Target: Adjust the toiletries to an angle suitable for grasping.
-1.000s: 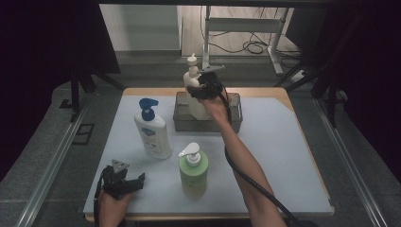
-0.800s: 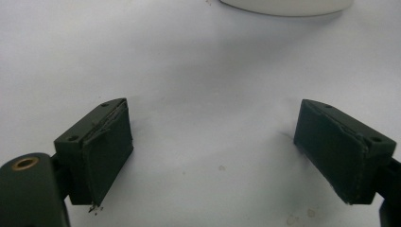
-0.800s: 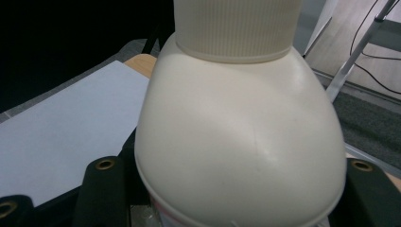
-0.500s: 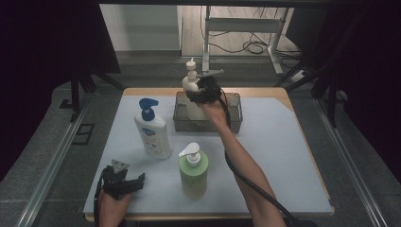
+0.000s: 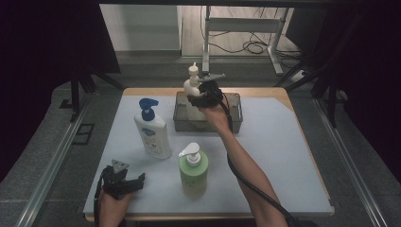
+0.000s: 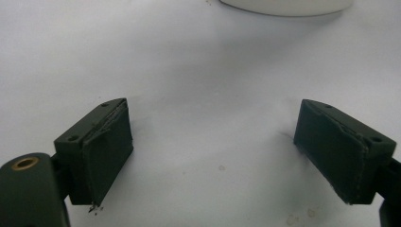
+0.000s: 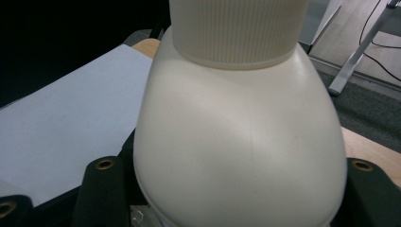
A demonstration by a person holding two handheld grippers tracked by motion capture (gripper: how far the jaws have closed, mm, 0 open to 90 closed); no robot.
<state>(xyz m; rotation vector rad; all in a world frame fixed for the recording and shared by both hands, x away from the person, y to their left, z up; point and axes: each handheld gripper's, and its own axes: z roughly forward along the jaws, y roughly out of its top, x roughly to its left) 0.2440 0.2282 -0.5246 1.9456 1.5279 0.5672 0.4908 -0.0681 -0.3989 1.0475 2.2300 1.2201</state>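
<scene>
- Gripping the cream pump bottle [image 5: 192, 90] at its shoulder, the right gripper [image 5: 202, 94] holds it upright over the grey bin [image 5: 234, 116] at the far side of the table [image 5: 283, 156]; the right gripper view shows the bottle body [image 7: 241, 142] pressed between both jaws just below the ribbed collar.
- Bottle base: whether it rests on the bin floor or hangs clear of it cannot be told; its lower body sits within the bin walls.
- Left gripper [image 5: 124, 182]: parked on the near left of the table, jaws spread wide with bare white surface between them, holding nothing.
- Remaining items: the white bottle with blue pump [image 5: 152, 130] and the green bottle with white pump [image 5: 193, 170] stand upright on the table outside the bin, well apart from both grippers.
- Progress, as a judgement: one bottle of three is at the bin and not yet released; if the work is loading the bin, two bottles remain.
</scene>
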